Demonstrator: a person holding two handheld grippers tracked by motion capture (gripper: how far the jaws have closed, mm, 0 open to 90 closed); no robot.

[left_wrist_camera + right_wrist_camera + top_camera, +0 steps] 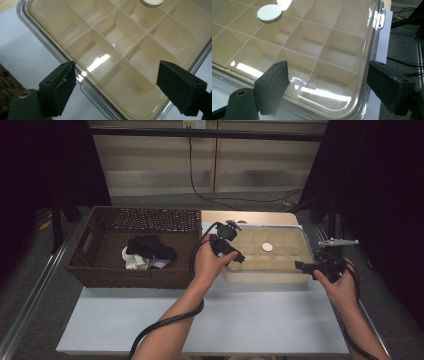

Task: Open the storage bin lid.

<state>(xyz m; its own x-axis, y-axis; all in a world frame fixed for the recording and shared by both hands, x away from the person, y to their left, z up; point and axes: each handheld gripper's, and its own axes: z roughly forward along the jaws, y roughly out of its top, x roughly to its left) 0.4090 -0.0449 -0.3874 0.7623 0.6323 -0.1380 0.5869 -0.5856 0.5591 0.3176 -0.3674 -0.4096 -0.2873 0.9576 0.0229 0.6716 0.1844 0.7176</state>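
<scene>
A beige box (265, 276) divided into several compartments, with a clear lid, stands right of the table's centre. A white round knob (267, 247) sits on the lid. My left gripper (236, 256) is open at the box's near left corner. My right gripper (301, 266) is open at the near right corner. In the left gripper view, the open jaws (116, 72) straddle the lid's edge (75, 67), with the knob (152, 2) far off. The right gripper view has the open jaws (325, 72) over the lid's corner (352, 110), the knob (269, 13) at upper left.
A dark wicker basket (100, 270) stands at the left, touching the box's side, and holds black and white cloth pieces (150, 251). The white tabletop (225, 315) stretches toward the near edge. A lid latch (382, 20) sticks out on the box's right side.
</scene>
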